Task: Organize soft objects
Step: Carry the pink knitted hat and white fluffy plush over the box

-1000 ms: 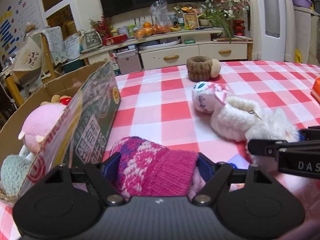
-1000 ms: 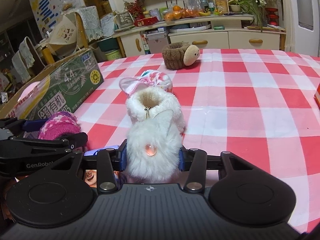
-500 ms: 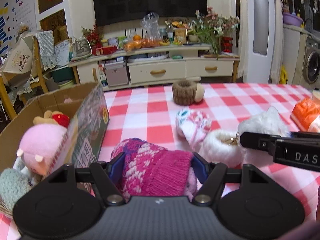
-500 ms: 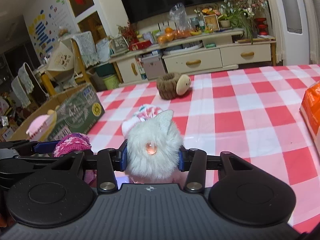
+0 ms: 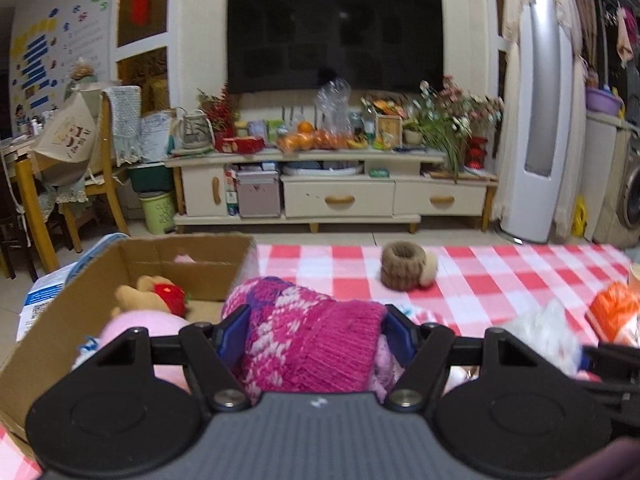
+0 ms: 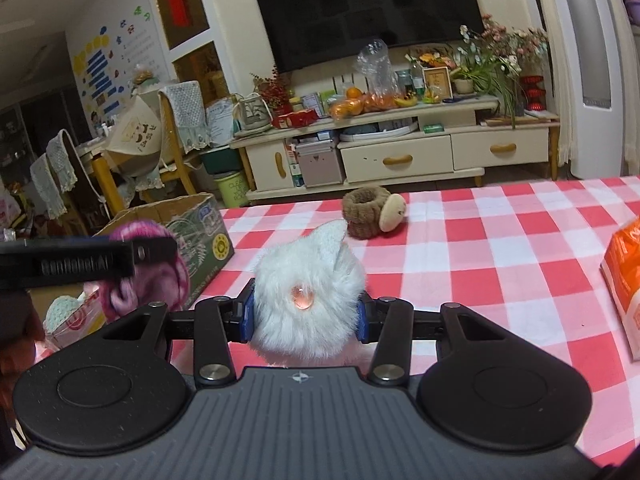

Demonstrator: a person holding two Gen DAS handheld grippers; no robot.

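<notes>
Pink knitted item (image 5: 308, 332) sits clamped between the blue pads of the left gripper (image 5: 314, 330), filling the whole gap from pad to pad; its magenta and white patterned end sticks forward past the fingertips. The jaws have just been closing a little on it, and the pads press into the wool on both sides. Landmark for all places: the cardboard box (image 5: 52, 332).

- Left gripper with knitted item: raised off the table, at the box's near right wall, part of the wool overlapping the box opening in the left wrist view. From the right wrist view the same item (image 6: 150, 276) shows pink and blurred in front of the box's printed side (image 6: 200, 240).
- Right gripper (image 6: 304, 314): squeezed onto a white furry toy (image 6: 308, 300), pads pressed into the fur on either side. A pointed ear stands up at the top and an orange bead faces the camera. Toy is held off the red-checked tablecloth (image 6: 500, 240), to the right of the box and just beside the knitted item.
- Inside the box: a pink plush (image 5: 140, 326), a tan toy with a red strawberry (image 5: 154, 292), and a pale teal knitted piece (image 6: 64, 312).
- Brown plush ring (image 5: 406, 266) with a tan head lies on the cloth well right of the box, beyond both grippers.
- Orange packet (image 6: 624, 280) lies at the far right edge, farthest from the box.
</notes>
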